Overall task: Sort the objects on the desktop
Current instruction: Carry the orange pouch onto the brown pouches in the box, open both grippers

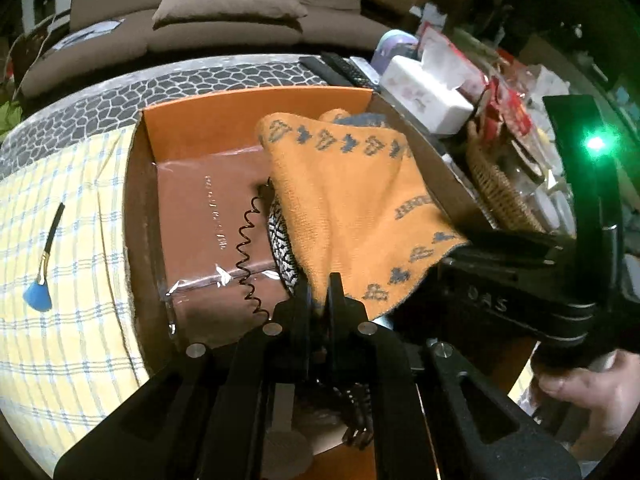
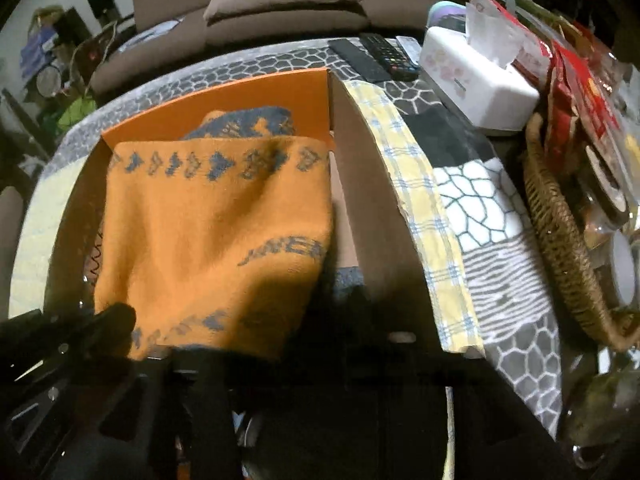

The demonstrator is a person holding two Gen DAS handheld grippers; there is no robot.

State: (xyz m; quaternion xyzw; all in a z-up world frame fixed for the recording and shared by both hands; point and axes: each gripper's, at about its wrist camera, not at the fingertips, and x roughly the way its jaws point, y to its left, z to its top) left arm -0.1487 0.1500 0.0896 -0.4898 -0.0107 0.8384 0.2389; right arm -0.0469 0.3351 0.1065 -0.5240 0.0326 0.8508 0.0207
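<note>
Towel (image 1: pixel 352 200): orange terry with grey pattern, soft and limp, light, not fragile. Judged to sag and fold wherever unsupported; best taken at an edge or corner, two points if it is to lie flat. It hangs spread over the open box (image 1: pixel 240 120), its far end already down inside.

Left gripper (image 1: pixel 319 300): jaws together, clamped on the towel's near hem. Right gripper (image 1: pixel 508 244): seen from the left wrist view at the towel's right corner; its own view is too dark there, so whether the jaws are pinched on the cloth cannot be told.

Box: orange-lined cardboard, standing on the bench (image 2: pixel 516 344) over a yellow check cloth (image 1: pixel 60 240). Contents: a brown book (image 1: pixel 212 224) in clear wrap lying flat, a black coiled cord (image 1: pixel 248 248) across it, a black-and-white patterned item (image 1: pixel 282 248) partly under the towel.

Basket (image 2: pixel 560 240): wicker, right of the box, holding packets and jars, not identifiable.

Brush (image 1: pixel 42 272), blue-tipped, lies on the check cloth left of the box, apart from it.
</note>
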